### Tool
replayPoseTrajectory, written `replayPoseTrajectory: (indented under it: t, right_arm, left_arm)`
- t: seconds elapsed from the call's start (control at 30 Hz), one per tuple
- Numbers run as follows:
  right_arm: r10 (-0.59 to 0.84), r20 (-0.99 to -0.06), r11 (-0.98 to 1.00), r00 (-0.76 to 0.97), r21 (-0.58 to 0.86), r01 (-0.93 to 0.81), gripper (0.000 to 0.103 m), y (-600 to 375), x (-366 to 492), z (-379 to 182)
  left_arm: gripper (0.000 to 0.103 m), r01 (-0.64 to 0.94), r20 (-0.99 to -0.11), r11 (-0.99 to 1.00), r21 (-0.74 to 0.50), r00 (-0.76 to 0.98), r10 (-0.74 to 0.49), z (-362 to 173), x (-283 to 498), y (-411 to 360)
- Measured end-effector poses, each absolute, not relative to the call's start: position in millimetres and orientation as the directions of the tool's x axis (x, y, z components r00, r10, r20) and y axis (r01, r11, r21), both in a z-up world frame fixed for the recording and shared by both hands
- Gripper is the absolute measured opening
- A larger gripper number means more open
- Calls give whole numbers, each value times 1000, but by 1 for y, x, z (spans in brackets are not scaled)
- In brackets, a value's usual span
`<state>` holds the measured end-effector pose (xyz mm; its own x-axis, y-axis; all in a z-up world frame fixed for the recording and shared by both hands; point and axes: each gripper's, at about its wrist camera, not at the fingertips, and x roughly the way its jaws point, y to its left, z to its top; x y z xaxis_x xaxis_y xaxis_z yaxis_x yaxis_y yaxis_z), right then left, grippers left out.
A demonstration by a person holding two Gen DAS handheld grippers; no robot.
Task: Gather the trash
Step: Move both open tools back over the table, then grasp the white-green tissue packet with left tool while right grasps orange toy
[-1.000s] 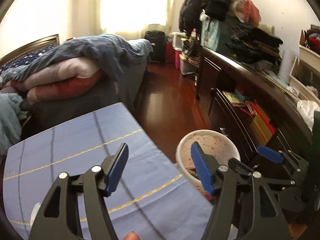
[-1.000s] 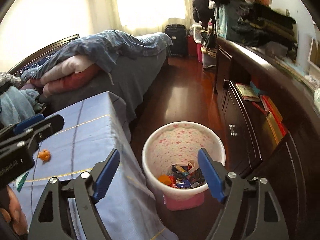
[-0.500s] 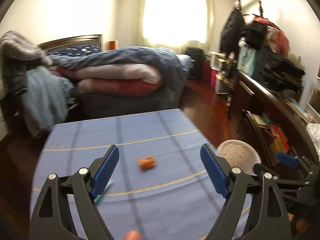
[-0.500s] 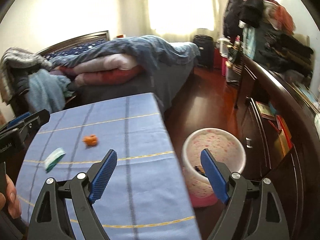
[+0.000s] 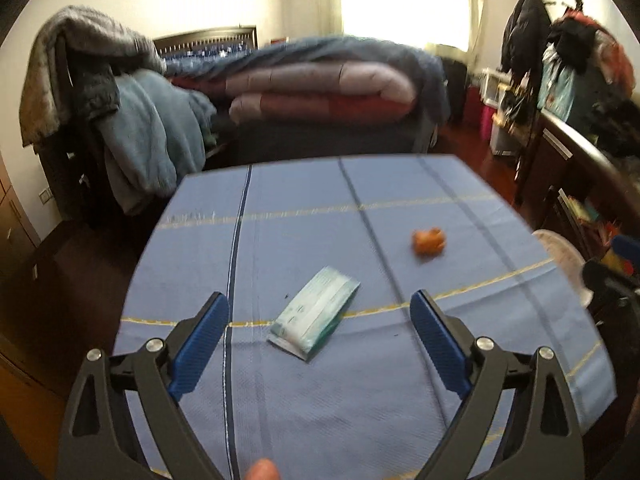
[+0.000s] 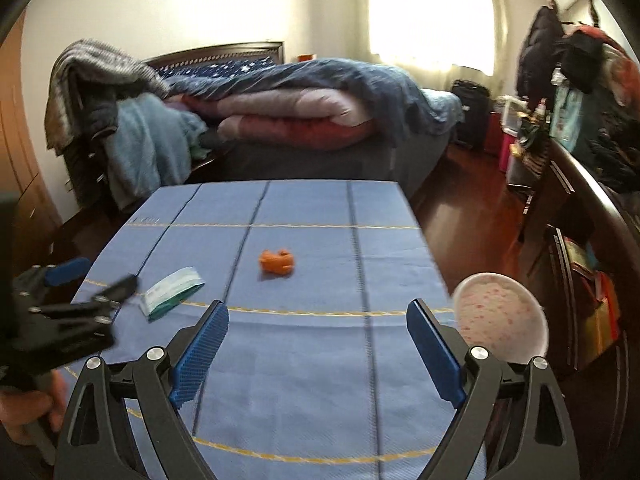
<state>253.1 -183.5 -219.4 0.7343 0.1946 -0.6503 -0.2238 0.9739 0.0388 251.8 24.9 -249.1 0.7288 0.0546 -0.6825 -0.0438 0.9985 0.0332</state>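
A green and white flat packet (image 5: pixel 314 313) lies on the blue tablecloth (image 5: pixel 280 240), just ahead of my open, empty left gripper (image 5: pixel 320 344). An orange crumpled scrap (image 5: pixel 429 241) lies farther off to the right. In the right wrist view the packet (image 6: pixel 173 293) is at the left and the orange scrap (image 6: pixel 277 262) ahead of my open, empty right gripper (image 6: pixel 318 344). The left gripper (image 6: pixel 86 286) shows at the left edge there. A white bin with pink spots (image 6: pixel 500 317) stands on the floor off the table's right edge.
A bed piled with quilts (image 6: pixel 304 108) stands behind the table. Clothes hang over a chair (image 6: pixel 104 120) at the back left. A dark dresser with clothes on it (image 6: pixel 592 184) runs along the right wall. Wooden floor (image 6: pixel 460 200) lies between bed and dresser.
Both grippers have swung left from over the bin to face the table. The packet and the orange scrap have come into view and closer. Both grippers stay open.
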Motion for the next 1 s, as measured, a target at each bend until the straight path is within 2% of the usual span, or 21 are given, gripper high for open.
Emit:
replayPoseTrajectory:
  t: [0.23,0.5,0.7,0.77,0.8,0.83,1.0]
  right_arm:
    - [201,-683,966,702,20,-257,90,-157,285,-237]
    - [192,-698,970,689,27,-244,90,-149,317,-250]
    - [222,-716,966,661,72,-246,90,-145,339,-263]
    - [239,-727,963,643,93,-252,90,-144,347,-269]
    - [245,-737,962,630,104,-253,90,-142,353,-274]
    - [257,-744,959,616,117,-258,90,-140,358,-278]
    - [250,-774,957,582,105,-272,90,-122,381,-299]
  left_arm:
    - [92,-11,-742,999,44,669,40,-296,298,35]
    - [92,42,-781,998,48,624,12,-323,324,36]
    - [77,58,-794,998,19,607,-20,-326,329,39]
    - [64,56,-790,998,23,613,-16,-325,327,39]
    - [49,56,-788,998,25,615,-15,-324,326,39]
    - [44,52,-788,998,30,615,-8,-323,326,40]
    - [43,5,-788,1000,-1,616,-3,-321,321,52]
